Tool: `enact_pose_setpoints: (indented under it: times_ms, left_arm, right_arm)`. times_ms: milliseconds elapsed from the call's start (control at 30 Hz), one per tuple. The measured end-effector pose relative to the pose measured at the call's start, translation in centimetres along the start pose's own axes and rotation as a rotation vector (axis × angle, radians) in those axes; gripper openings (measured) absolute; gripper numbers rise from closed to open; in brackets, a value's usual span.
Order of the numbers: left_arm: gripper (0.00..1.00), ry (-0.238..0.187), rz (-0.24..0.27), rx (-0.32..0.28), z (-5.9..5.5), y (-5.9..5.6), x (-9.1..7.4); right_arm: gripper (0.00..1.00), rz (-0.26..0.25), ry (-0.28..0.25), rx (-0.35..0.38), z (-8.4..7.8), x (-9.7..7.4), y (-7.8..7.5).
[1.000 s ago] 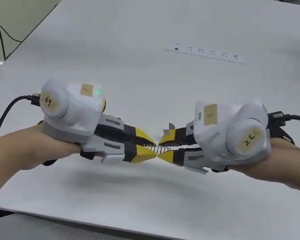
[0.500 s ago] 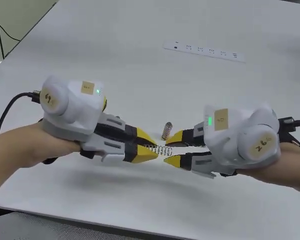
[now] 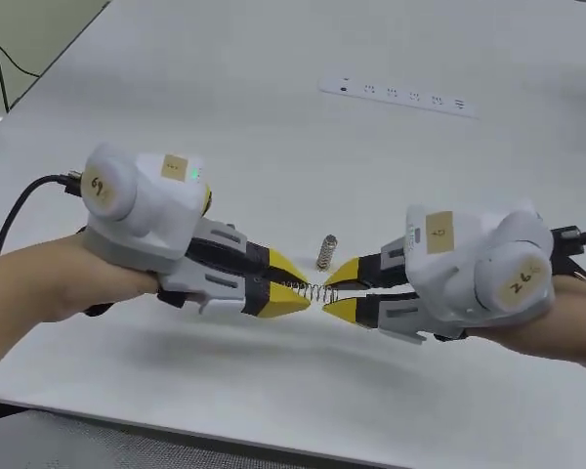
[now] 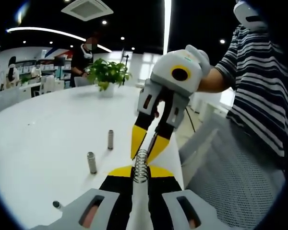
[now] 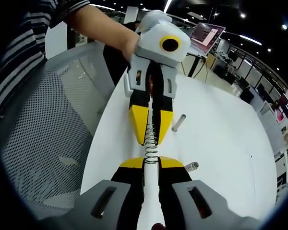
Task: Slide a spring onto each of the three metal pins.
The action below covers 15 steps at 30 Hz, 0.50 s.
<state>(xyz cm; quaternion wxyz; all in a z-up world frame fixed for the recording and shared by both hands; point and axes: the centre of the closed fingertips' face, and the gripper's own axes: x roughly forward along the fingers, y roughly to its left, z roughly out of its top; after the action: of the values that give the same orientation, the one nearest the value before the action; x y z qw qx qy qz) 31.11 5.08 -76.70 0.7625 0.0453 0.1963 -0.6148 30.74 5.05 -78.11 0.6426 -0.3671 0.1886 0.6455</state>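
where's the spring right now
In the head view the spring sits low at centre, held above the table between the tips of the left gripper and right gripper, just nearer the person than the upright metal pin.

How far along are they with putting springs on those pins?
One spring is in hand, pinched between the left gripper and right gripper. The pin behind them looks coiled, perhaps already done. For the second pin and third pin, I cannot tell.
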Motion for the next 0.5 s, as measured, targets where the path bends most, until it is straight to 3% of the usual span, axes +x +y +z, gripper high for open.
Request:
enact_pose_setpoints:
  times_ms: [133,500]
  left_arm:
    - [0.03,0.009,0.004,0.003,-0.3,0.1,-0.1]
    - [0.03,0.002,0.017,0.014,-0.2,0.2,-0.1]
  right_arm:
    - [0.06,0.002,-0.033,0.007,1.0,-0.7,-0.3]
    - [0.07,0.025,-0.064,0.005,2.6,-1.5,-0.6]
